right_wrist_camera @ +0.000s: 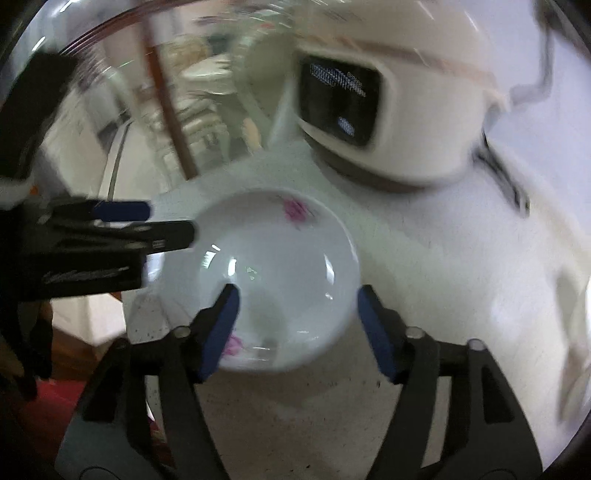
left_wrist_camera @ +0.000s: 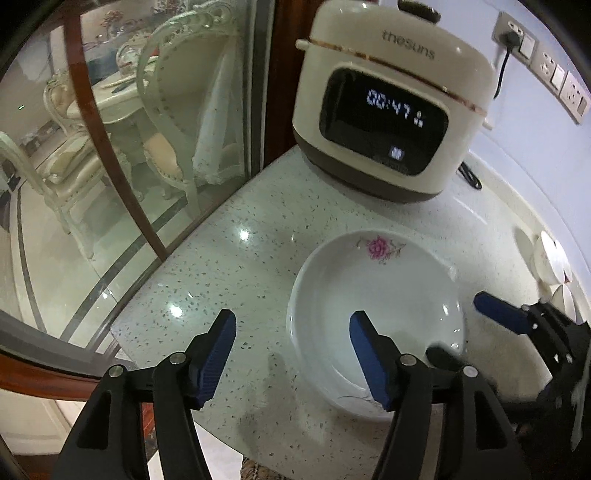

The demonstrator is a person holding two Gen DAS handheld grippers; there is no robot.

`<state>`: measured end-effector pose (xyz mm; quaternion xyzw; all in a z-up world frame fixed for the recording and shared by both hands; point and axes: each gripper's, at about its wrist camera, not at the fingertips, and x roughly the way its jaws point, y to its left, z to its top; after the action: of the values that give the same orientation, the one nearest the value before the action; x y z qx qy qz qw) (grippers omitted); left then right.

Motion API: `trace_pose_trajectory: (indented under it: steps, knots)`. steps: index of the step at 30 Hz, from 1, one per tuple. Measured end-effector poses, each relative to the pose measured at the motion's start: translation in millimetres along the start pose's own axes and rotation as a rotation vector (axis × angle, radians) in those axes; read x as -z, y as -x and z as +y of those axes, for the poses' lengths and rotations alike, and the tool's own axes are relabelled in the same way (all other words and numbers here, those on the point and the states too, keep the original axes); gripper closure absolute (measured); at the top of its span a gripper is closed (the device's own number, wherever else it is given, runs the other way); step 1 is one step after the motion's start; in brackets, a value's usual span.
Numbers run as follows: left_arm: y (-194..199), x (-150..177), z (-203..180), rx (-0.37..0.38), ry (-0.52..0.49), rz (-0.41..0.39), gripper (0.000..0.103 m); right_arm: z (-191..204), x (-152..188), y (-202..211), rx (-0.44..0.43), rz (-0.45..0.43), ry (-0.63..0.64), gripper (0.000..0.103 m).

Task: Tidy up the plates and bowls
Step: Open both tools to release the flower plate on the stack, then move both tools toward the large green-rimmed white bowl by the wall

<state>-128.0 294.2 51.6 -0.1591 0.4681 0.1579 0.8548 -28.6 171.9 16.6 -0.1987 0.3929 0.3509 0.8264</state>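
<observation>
A white bowl [left_wrist_camera: 373, 295] with a pink flower print sits on the speckled countertop [left_wrist_camera: 229, 266]. My left gripper [left_wrist_camera: 291, 325] is open, its right finger over the bowl's inside and its left finger outside, the near-left rim between them. My right gripper [right_wrist_camera: 295, 299] is open at the bowl's near right rim [right_wrist_camera: 280, 258], left finger over the inside, right finger outside. The right gripper also shows at the right of the left wrist view [left_wrist_camera: 498, 314]. The left gripper shows at the left of the right wrist view [right_wrist_camera: 147, 221]. The right wrist view is blurred.
A cream rice cooker [left_wrist_camera: 391, 103] stands behind the bowl, plugged into a wall socket [left_wrist_camera: 513, 33]. More white dishes [left_wrist_camera: 550, 262] stand at the right edge. A glass partition [left_wrist_camera: 129, 147] borders the counter's left side; the counter edge lies near my left gripper.
</observation>
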Motion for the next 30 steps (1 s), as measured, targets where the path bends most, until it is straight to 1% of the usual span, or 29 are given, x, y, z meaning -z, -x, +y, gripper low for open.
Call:
trace_pose_trajectory:
  steps: [1, 2, 4, 7, 10, 12, 21, 30]
  knots:
    - [2, 0, 1, -0.002, 0.007, -0.011, 0.037, 9, -2, 4, 0.015, -0.020, 0.061, 0.021]
    - [4, -1, 2, -0.002, 0.012, -0.017, 0.037, 16, -3, 7, 0.027, -0.035, 0.108, 0.020]
    - [7, 0, 4, -0.003, 0.026, -0.029, 0.034, 17, -2, 8, 0.016, -0.031, 0.113, 0.020]
    - [8, 2, 6, 0.002, 0.050, -0.031, 0.032, -1, 3, 8, 0.001, -0.011, 0.022, 0.020]
    - [7, 6, 0, 0.011, 0.059, -0.027, 0.032, -23, 10, 13, 0.013, 0.001, -0.080, 0.020]
    - [9, 8, -7, 0.021, 0.049, -0.029, 0.032, -35, 16, 18, 0.018, 0.003, -0.125, 0.019]
    - [14, 21, -67, 0.071, -0.054, -0.045, 0.029, -71, 49, 45, 0.055, 0.023, -0.189, 0.018]
    - [10, 36, -132, 0.129, -0.139, -0.024, 0.028, -114, 86, 76, 0.122, 0.032, -0.282, 0.018]
